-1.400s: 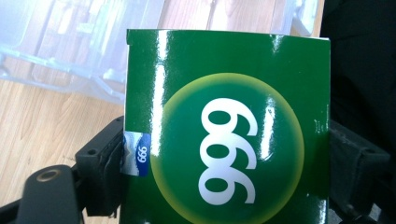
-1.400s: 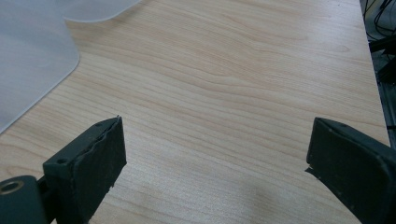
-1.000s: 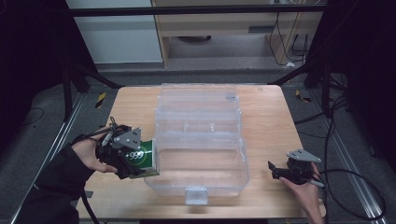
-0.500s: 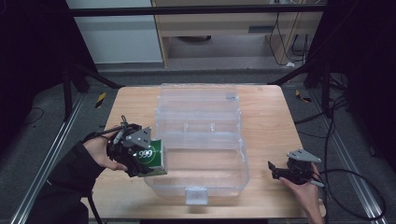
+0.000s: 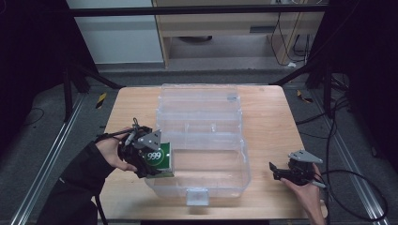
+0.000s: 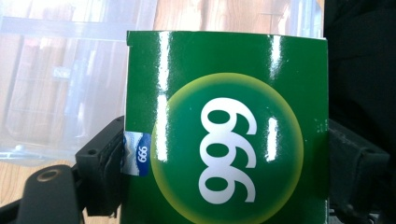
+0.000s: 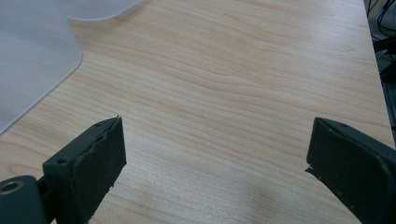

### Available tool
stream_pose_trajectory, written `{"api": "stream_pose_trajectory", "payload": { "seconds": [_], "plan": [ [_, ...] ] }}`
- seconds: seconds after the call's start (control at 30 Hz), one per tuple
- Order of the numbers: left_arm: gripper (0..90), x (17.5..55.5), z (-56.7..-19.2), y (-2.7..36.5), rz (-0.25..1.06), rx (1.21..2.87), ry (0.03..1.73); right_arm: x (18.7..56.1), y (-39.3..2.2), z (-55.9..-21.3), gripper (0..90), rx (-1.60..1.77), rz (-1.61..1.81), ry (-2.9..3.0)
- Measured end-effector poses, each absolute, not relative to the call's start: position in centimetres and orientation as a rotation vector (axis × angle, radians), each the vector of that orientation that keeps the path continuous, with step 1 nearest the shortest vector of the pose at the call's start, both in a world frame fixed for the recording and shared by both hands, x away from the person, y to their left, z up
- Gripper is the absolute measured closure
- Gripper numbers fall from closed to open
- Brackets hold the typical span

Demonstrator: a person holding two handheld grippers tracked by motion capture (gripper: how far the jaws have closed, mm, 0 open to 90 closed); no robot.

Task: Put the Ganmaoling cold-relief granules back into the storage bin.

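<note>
You had the glossy green cardboard box (image 5: 159,161) clamped between your left gripper's (image 5: 149,161) fingers at the clear plastic bin's (image 5: 220,140) near-left rim; next it likely needed carrying over and lowering inside. Your right gripper's (image 5: 278,171) fingers (image 7: 95,156) were spread, empty, above the wooden table (image 5: 272,122).

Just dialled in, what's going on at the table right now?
The left tool is shut on a green box marked 999, holding it at the left front corner of the open clear plastic organiser case. The right tool rests on the wooden table right of the case, jaws wide open with nothing between them.
</note>
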State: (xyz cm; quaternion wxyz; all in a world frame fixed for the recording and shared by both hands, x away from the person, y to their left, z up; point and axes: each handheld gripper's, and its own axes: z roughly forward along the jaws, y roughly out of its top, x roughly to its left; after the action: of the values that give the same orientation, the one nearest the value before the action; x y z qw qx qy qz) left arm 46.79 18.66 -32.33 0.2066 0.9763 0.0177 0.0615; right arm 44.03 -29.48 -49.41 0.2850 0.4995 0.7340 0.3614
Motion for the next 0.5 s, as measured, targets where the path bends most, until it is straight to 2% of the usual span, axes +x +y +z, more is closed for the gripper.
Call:
{"api": "stream_pose_trajectory", "payload": {
  "seconds": [0.5],
  "plan": [
    [14.9, 47.0, -34.3, 18.4, 0.133, 2.73, 0.042, 44.0, -29.4, -49.5, 4.9, 1.333, 0.961, 1.973]
  ]
}}
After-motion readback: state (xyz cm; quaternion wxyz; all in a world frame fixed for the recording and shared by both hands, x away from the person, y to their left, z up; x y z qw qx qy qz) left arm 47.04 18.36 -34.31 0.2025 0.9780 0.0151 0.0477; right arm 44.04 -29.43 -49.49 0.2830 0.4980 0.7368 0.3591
